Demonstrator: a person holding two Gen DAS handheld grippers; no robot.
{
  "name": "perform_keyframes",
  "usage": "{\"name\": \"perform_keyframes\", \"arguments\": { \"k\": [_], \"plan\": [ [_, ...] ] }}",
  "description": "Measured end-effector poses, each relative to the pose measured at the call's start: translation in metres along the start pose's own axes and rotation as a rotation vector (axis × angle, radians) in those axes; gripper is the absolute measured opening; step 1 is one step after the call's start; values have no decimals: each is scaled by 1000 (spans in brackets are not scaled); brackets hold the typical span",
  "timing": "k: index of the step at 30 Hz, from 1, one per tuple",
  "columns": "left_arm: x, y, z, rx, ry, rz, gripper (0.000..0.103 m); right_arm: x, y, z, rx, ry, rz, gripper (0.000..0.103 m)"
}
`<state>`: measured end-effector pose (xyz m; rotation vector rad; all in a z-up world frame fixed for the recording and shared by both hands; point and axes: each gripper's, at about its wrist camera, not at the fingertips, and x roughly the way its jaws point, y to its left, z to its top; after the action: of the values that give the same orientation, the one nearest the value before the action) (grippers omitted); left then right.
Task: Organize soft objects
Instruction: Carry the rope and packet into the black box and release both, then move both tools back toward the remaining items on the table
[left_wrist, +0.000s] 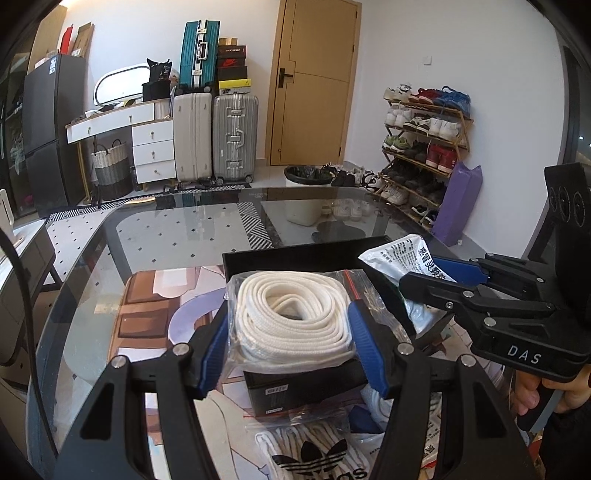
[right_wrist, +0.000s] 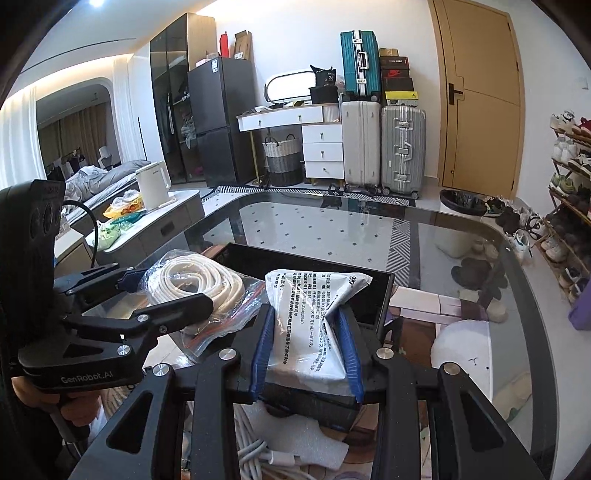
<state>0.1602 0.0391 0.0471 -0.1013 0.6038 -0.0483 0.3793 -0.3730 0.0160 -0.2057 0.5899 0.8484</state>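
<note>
My left gripper (left_wrist: 291, 325) is shut on a clear zip bag of coiled white shoelaces (left_wrist: 291, 314), held over the near edge of a black open box (left_wrist: 295, 254). It also shows in the right wrist view (right_wrist: 199, 280). My right gripper (right_wrist: 304, 332) is shut on a white printed medicine pouch (right_wrist: 310, 317), held over the same black box (right_wrist: 373, 291). In the left wrist view the right gripper (left_wrist: 439, 273) holds the pouch (left_wrist: 402, 258) at the box's right side.
Below the grippers lie a white Adidas-printed bag (left_wrist: 317, 458), white cables (right_wrist: 266, 454) and a small black carton (left_wrist: 291, 387). All sit on a glass table (left_wrist: 184, 229) with a printed mat (left_wrist: 147, 306). Suitcases (left_wrist: 214, 136) and a shoe rack (left_wrist: 424, 147) stand far behind.
</note>
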Motion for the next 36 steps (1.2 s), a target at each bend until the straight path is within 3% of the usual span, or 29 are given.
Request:
{"name": "perform_keyframes", "arguments": {
  "k": [3, 5, 8, 10, 13, 15, 36],
  "plan": [
    [1, 1, -1, -6, 8, -2, 65, -1, -1, 0, -1, -6, -15, 52],
    [0, 1, -1, -6, 8, 4, 73, -3, -3, -1, 1, -13, -17, 53],
    [-3, 2, -3, -6, 5, 6, 90, -10, -6, -4, 5, -14, -36, 65],
    [-6, 3, -4, -8, -1, 4, 101, -16, -7, -7, 11, -24, -38, 78],
    [-12, 3, -8, -5, -9, 1, 103, -27, -7, -13, 19, -38, -42, 95],
    [-17, 4, -11, 0, -11, 6, 103, -33, -6, -17, 28, -43, -43, 100],
    [-73, 1, -47, 3, -41, -9, 103, -84, 14, -72, 57, -28, -79, 102]
  ]
}}
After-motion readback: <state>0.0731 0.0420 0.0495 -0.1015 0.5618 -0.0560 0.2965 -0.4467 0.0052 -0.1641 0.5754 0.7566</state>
